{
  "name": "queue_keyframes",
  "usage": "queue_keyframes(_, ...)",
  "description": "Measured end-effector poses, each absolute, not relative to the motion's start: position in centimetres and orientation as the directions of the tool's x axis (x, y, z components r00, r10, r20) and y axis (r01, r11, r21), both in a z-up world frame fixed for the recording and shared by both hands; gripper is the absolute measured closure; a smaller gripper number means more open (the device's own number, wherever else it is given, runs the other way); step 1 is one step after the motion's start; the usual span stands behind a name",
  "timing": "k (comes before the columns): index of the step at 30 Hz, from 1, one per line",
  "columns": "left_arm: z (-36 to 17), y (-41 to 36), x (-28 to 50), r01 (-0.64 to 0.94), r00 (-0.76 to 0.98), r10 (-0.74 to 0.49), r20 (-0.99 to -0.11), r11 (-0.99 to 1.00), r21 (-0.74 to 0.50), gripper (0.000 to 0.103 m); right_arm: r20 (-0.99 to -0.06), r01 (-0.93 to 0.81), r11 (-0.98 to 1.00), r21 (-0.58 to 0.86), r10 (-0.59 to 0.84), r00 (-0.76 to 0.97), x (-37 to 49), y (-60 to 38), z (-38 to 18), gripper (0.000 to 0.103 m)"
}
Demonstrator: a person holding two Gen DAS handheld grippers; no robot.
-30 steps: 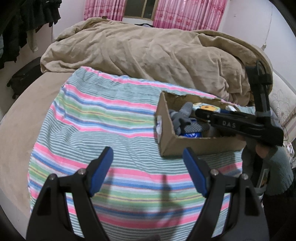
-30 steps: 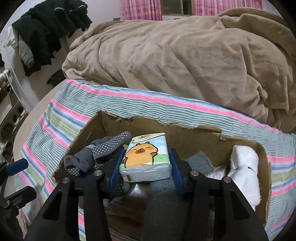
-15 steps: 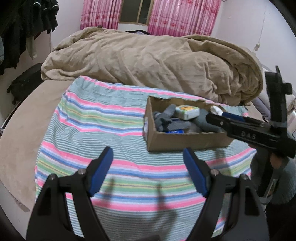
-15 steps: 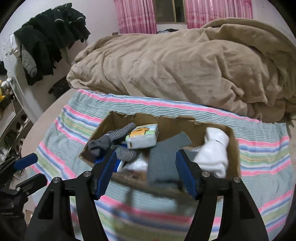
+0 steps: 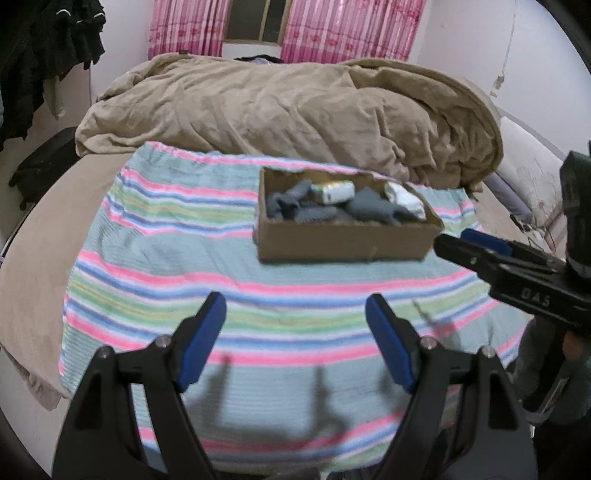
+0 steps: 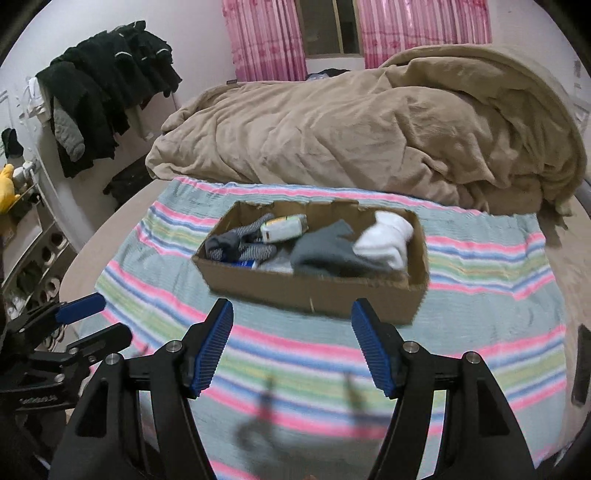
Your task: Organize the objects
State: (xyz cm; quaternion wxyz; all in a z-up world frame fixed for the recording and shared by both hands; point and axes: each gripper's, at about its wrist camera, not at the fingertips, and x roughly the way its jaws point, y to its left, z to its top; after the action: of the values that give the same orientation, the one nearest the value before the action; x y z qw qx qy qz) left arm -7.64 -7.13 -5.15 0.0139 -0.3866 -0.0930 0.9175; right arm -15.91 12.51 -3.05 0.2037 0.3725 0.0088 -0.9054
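A cardboard box (image 5: pixel 343 240) (image 6: pixel 314 291) stands on the striped cloth (image 5: pixel 166 258) (image 6: pixel 498 332) on the bed. It holds grey socks (image 6: pixel 240 243), a tissue pack (image 6: pixel 284 227) (image 5: pixel 332 191), a grey cloth (image 6: pixel 325 251) and white socks (image 6: pixel 388 236). My left gripper (image 5: pixel 295 332) is open and empty, well in front of the box. My right gripper (image 6: pixel 291 339) is open and empty, just in front of the box; it also shows in the left wrist view (image 5: pixel 476 247) at the right.
A rumpled beige blanket (image 5: pixel 295 110) (image 6: pixel 369 129) lies behind the cloth. Dark clothes (image 6: pixel 107 99) hang at the left wall. Shelves (image 6: pixel 29 240) stand at the far left. Pink curtains (image 5: pixel 332 29) hang at the back.
My right gripper let go of the tissue pack inside the box and pulled back out of it. Both grippers have backed away from the box.
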Motion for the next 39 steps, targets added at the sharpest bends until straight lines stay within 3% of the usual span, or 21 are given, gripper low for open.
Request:
queue_keyframes(26,-4.4,-4.8,-1.7,0.070,-0.711,0.058,-0.701,-0.986,-0.152,0.024,-0.659,0.340,-0.926,0.166,-0.360,-0.660,-8.5,15.4,-3.0,0.033)
queue_keyframes(30,-4.2,-4.7,-1.5,0.063,-0.717,0.060,-0.695,-0.987,-0.150,0.009,-0.658,0.337,-0.926,0.168,-0.360,-0.662,-8.3,15.6,-3.0,0.033)
queue_keyframes(39,-3.9,-4.9,-1.3,0.061,-0.722,0.060,-0.689,-0.987,-0.149,0.008,-0.657,0.321,-0.934,0.156,-0.341,-0.673,-8.1,15.6,-2.7,0.033)
